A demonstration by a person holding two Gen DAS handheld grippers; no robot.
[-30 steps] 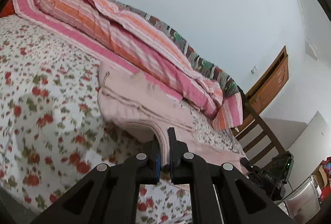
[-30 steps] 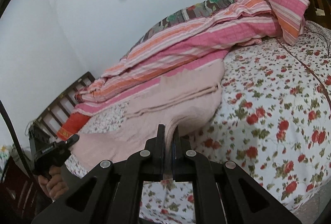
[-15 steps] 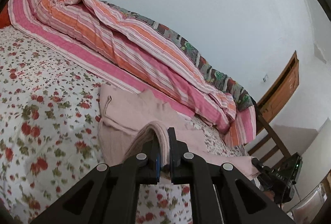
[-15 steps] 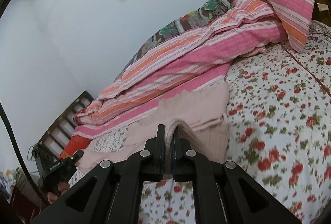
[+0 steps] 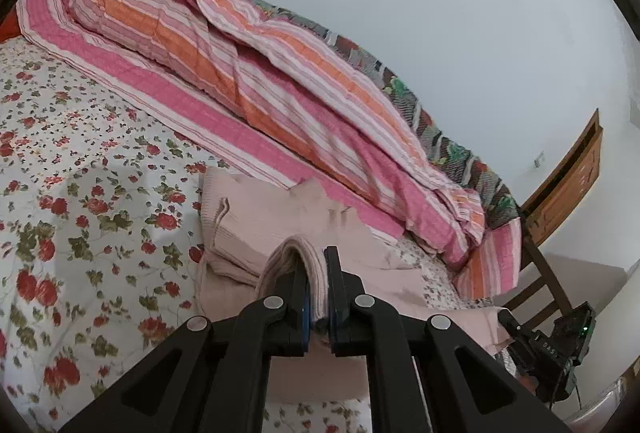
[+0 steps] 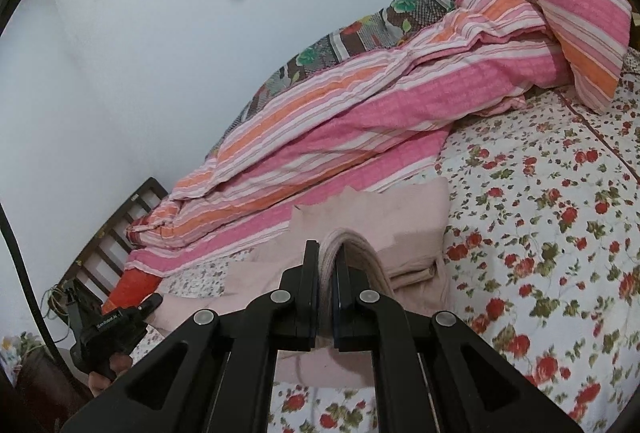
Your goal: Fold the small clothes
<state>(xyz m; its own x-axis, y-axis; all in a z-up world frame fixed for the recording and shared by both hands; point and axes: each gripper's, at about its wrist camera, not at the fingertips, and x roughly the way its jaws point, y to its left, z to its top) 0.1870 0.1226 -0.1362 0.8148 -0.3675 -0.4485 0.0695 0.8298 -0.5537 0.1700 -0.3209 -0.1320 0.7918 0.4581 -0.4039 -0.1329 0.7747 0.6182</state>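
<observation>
A pale pink garment lies on the floral bedsheet. It also shows in the right wrist view. My left gripper is shut on a bunched edge of the garment and holds it folded up over the rest. My right gripper is shut on another edge of the same garment, lifted the same way. The near part of the cloth is hidden behind both grippers' fingers.
A rolled pink and orange striped quilt lies along the wall behind the garment, seen also in the right wrist view. A wooden chair stands past the bed's end. The dark headboard shows at left.
Both grippers have carried the held garment edges forward and up over the garment, toward the striped quilt. The fold now sits higher over the flat part.
</observation>
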